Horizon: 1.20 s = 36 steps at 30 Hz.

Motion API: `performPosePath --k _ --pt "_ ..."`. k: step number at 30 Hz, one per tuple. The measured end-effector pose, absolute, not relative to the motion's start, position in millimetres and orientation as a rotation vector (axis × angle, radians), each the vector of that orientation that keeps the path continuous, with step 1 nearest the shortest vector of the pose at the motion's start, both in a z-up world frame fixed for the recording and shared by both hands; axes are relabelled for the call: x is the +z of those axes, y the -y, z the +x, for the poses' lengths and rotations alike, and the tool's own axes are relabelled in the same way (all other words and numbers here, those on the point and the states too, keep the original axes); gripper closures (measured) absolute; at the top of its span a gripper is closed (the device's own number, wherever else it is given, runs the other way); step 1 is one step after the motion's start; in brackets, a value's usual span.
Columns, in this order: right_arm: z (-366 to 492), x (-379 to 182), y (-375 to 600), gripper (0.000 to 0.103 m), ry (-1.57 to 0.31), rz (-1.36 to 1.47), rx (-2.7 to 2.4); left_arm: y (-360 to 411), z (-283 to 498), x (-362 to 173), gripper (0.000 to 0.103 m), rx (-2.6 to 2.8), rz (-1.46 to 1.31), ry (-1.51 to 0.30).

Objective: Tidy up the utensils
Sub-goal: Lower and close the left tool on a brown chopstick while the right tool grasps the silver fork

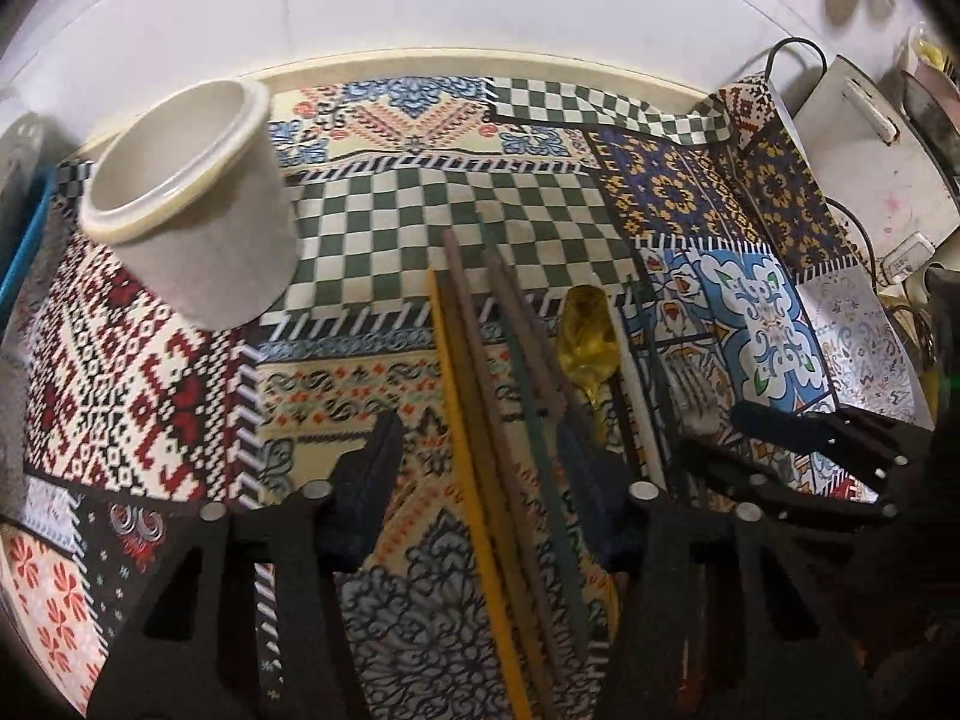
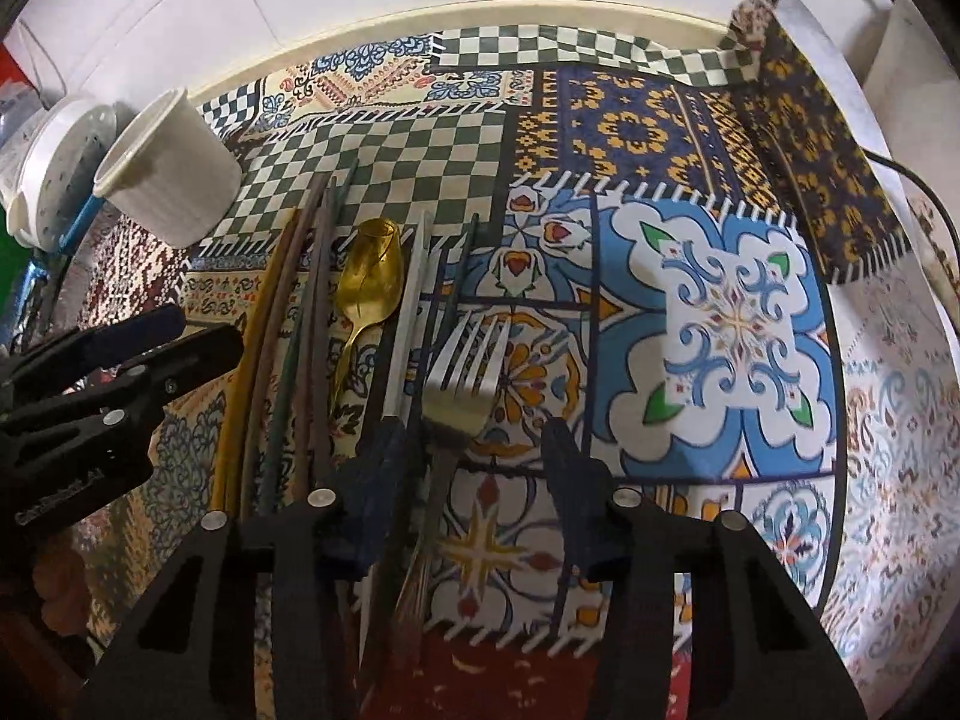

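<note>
Both grippers stood apart and empty, the left gripper [image 1: 486,468] straddling the chopsticks [image 1: 480,396] and the right gripper [image 2: 474,450] over the fork [image 2: 462,384]; each should descend squarely and clamp mid-handle before lifting toward the cup [image 1: 192,198].

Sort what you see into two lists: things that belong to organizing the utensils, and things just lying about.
Job: white ribbed cylindrical holder; bundle of coloured chopsticks; gold metal spoon; silver metal fork.

Lying about: white perforated plastic container; black cable.
</note>
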State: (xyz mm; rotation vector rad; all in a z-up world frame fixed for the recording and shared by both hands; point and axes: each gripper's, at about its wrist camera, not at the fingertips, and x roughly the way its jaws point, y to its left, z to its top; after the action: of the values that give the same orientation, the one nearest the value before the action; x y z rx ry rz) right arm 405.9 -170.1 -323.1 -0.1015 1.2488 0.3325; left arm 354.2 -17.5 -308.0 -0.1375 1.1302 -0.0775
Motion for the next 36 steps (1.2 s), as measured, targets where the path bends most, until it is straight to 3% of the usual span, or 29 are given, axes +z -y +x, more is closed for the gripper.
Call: performPosePath --k 3,8,14,36 --pt "406 -327 165 0.07 -1.247 -0.124 0.344 23 363 -311 0.072 -0.104 -0.155 -1.155" --pt "408 -327 158 0.083 -1.229 -0.169 0.365 29 373 -317 0.084 -0.144 -0.202 -1.191" --pt "415 -328 162 0.083 -1.23 -0.15 0.371 36 379 -325 0.097 -0.165 -0.237 -1.233" --pt "408 -306 195 0.084 -1.179 -0.045 0.315 51 420 -335 0.099 -0.099 -0.192 -1.282"
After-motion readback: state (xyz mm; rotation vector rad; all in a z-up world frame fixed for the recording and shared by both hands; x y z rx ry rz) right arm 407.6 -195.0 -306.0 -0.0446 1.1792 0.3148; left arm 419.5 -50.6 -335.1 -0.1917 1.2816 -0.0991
